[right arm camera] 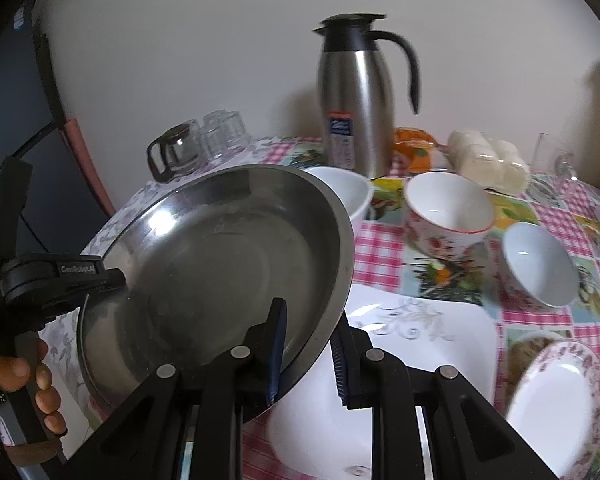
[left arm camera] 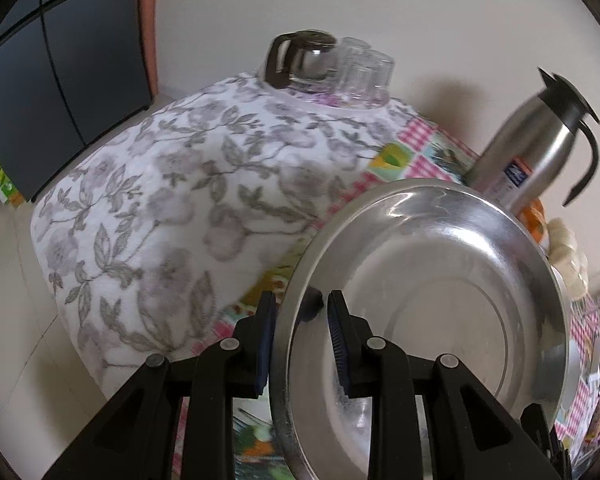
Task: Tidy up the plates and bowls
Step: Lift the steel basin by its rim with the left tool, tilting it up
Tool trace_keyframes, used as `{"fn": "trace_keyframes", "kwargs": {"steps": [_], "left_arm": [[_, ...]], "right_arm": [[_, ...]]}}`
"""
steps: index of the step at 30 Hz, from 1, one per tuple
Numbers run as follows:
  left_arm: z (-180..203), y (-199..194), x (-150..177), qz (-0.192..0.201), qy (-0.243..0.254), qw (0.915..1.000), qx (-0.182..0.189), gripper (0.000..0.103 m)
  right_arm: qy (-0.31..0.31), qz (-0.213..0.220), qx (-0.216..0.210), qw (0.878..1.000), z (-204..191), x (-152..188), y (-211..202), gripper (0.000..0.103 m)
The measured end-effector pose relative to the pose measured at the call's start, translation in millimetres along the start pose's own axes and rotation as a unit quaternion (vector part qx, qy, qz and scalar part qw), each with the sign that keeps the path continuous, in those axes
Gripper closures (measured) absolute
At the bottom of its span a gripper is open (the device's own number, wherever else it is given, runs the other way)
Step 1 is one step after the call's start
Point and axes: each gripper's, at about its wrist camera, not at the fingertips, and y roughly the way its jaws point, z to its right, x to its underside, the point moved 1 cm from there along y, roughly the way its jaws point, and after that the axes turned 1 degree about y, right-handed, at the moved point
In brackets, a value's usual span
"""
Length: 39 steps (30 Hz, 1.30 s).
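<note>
Steel plate [right arm camera: 220,256] tilted above checked tablecloth [right arm camera: 384,248], rim pinched by left gripper [left arm camera: 300,336] and right gripper [right arm camera: 308,356] together. "GenRobot.AI" lettered on the left gripper's body. Blue label on thermos [right arm camera: 356,100], unreadable. White bowls [right arm camera: 448,208] near.

2 wrist fisheyes, both close over the counter [right arm camera: 384,240]

The left view rides its tool [left arm camera: 300,336], looking along the fingers toward the wall, tilted, with the steel plate [left arm camera: 440,300] filling its near field. The right view looks from its tool [right arm camera: 308,356] across the counter toward the same wall. Both share the plate, the steel flask [right arm camera: 356,100] and the glass pot [left arm camera: 300,60].
</note>
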Motion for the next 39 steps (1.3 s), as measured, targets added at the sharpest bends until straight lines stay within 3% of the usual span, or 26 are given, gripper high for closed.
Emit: {"fn": "trace_keyframes", "kwargs": {"steps": [23, 39], "left_arm": [[117, -15, 58, -0.009, 0.097, 0.9946, 0.037, 0.075], [143, 1, 87, -0.054, 0.128, 0.9896, 0.039, 0.075]], "right_arm": [[0.043, 0.020, 0.056, 0.997, 107, 10, -61, 0.080], [0.073, -0.018, 0.071, 0.995, 143, 31, -62, 0.078]]}}
